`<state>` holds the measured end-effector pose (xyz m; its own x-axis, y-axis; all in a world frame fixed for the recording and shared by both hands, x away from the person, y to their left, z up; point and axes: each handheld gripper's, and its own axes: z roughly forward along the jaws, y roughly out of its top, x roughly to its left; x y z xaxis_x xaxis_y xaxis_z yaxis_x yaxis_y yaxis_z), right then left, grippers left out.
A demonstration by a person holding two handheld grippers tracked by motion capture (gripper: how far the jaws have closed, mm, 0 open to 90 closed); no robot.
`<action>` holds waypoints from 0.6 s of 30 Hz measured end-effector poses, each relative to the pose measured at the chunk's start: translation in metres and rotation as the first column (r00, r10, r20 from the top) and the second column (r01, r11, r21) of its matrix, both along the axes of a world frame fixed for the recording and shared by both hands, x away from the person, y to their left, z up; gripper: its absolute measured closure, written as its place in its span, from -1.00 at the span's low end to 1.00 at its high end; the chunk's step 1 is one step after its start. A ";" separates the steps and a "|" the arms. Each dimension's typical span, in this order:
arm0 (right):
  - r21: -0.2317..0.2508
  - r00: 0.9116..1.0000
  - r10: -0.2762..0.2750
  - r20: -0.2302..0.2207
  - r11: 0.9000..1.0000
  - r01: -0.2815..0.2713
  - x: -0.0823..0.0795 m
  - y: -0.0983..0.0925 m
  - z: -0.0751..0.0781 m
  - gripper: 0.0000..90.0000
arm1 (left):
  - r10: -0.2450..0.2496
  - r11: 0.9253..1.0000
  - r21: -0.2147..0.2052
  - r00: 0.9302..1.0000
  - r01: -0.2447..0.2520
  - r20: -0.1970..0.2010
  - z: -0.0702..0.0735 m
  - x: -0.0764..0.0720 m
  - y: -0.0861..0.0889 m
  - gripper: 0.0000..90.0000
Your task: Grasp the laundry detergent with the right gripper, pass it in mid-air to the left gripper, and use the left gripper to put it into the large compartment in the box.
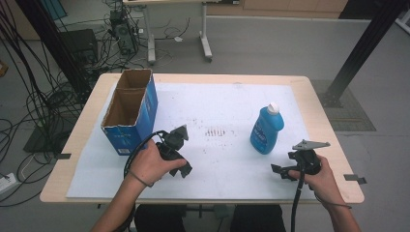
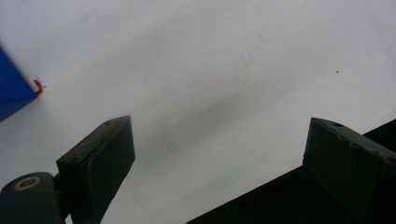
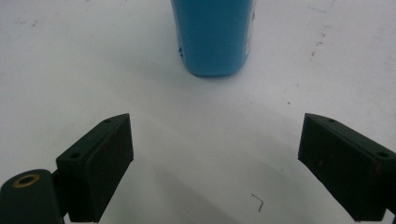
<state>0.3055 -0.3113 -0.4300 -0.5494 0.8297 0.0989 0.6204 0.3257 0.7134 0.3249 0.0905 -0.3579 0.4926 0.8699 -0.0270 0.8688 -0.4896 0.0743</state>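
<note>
Nothing is in my grip yet, so I judge the work barely begun. My right gripper (image 1: 279, 170) sits at the lower right of the high view with its jaws spread wide and empty; in the right gripper view they frame bare white sheet, and the bottle (image 3: 213, 35) stands upright at top centre, ahead of them and apart. My left gripper (image 1: 185, 170) rests at lower centre-left, jaws also apart with nothing between them. What is left, I reckon, is to close on the bottle (image 1: 266, 129) and carry it to the box (image 1: 130, 110) at the upper left. The box stands open at the top and looks empty. The bottle's white cap is on.
</note>
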 end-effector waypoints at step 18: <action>0.104 0.989 0.004 0.151 0.994 -0.020 -0.005 0.003 -0.012 -0.82 | -0.002 1.000 -0.009 1.000 0.002 0.001 0.001 -0.002 -0.002 -0.79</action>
<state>0.3005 -0.3086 -0.4420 -0.5747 0.8122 0.1005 0.5000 0.2512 0.8288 0.3232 0.0882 -0.3571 0.4946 0.8684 -0.0343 0.8675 -0.4910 0.0800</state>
